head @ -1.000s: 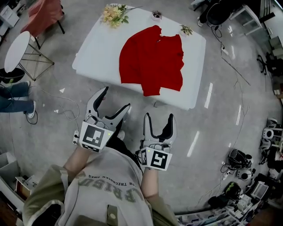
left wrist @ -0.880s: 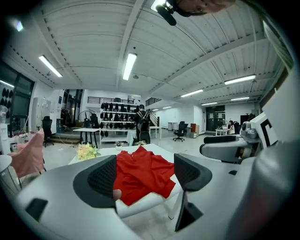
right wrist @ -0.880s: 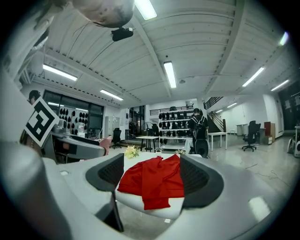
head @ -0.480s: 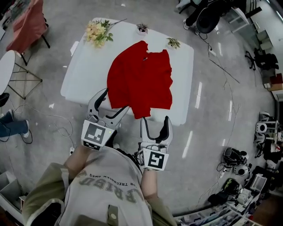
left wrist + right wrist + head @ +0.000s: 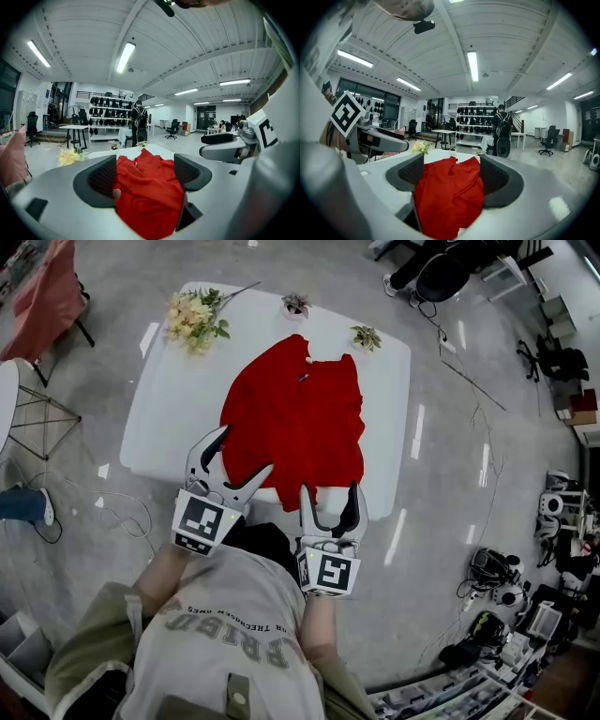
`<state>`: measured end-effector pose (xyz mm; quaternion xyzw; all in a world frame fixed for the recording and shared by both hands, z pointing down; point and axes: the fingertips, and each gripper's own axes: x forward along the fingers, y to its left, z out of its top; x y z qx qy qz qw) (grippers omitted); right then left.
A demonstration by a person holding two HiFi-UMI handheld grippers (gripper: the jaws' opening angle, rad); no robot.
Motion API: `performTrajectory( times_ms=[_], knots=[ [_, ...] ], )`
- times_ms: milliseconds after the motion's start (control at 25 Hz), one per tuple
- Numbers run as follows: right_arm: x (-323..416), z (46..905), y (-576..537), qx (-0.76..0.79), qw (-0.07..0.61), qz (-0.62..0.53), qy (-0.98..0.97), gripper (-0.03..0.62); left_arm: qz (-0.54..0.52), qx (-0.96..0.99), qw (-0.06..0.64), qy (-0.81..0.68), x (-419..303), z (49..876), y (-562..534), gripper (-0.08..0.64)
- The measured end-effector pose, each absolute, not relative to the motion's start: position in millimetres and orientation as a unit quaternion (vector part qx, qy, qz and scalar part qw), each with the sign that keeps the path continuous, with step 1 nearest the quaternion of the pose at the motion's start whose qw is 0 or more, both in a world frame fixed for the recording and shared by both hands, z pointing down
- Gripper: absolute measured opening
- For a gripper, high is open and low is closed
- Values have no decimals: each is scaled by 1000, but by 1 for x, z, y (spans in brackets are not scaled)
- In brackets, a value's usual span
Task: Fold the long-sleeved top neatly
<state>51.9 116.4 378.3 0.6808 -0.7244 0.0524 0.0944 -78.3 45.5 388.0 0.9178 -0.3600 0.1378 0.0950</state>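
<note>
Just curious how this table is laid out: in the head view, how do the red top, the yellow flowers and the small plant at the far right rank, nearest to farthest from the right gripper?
From the right gripper:
1. Red top, just ahead, in the middle.
2. Small plant, far edge, right side.
3. Yellow flowers, far left corner.

The red long-sleeved top (image 5: 292, 418) is lying mostly flat but rumpled on the white worktop (image 5: 159, 427). Its collar is pointing at the far edge and its hem is reaching the near edge. It's sitting slightly nearer the right edge than the left.
</note>
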Motion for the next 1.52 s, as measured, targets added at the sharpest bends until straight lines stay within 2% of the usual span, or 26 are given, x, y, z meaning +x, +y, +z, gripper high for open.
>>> performTrajectory(
  times_ms=[400,680,960,1280,1440,1520],
  knots=[
    [108,448,96,627,179,106,-751,364,258,895,160,-327,-67,476,53,365],
    [130,496,84,512,272,114,-807,364,319,864,195,-338,-56,517,68,364],
    [145,553,95,388,350,141,-841,364,380,829,207,-355,-58,557,84,365],
    [160,590,112,298,427,114,-846,362,472,790,209,-331,-69,597,114,364],
    [168,593,115,283,446,87,-844,329,489,788,211,-308,-71,603,120,351],
    [170,595,116,283,455,86,-840,225,492,788,215,-302,-72,602,120,318]
  ],
)
